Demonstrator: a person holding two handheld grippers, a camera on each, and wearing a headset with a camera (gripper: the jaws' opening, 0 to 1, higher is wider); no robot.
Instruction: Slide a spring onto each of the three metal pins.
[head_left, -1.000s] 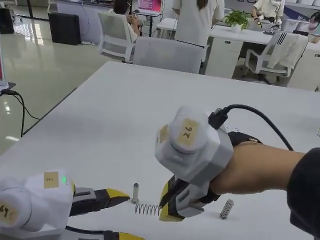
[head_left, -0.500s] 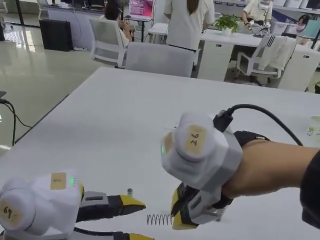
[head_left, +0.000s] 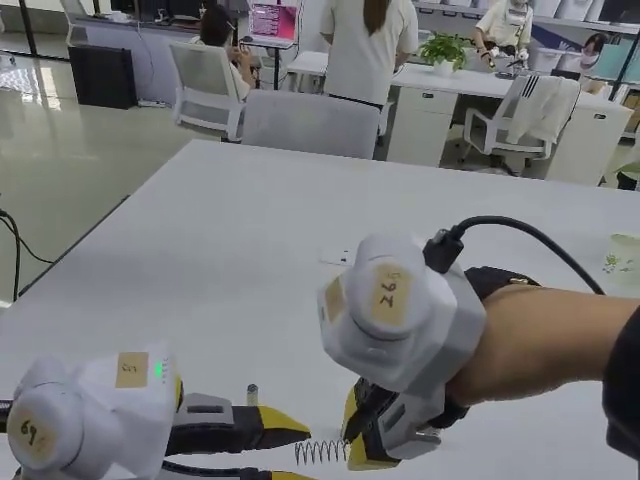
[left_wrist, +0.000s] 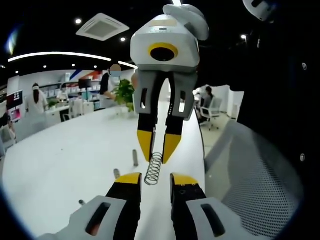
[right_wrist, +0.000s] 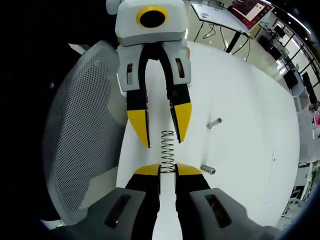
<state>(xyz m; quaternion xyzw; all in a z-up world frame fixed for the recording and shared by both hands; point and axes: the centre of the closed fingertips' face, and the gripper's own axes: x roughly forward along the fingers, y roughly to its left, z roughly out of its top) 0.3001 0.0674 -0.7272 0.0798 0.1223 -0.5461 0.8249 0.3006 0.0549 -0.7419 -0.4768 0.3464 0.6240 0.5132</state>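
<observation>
Glossy floor (head_left: 70, 150), white desk (head_left: 455, 80), grey chair (head_left: 310, 122), potted plant (head_left: 447, 48)

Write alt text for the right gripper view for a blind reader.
The right gripper, jaws rising from the bottom, grips one end of a spring whose other end reaches between the open jaws of the left gripper facing it. A metal pin and a second pin sit on the white table to the view's right.

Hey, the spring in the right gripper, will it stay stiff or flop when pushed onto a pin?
Likely fairly stiff sideways and light: held by one end in the right gripper, the spring sticks out without visible sag. Its thin, open coils would probably compress or buckle if pushed off-axis. Being round, it may roll if dropped.
</observation>
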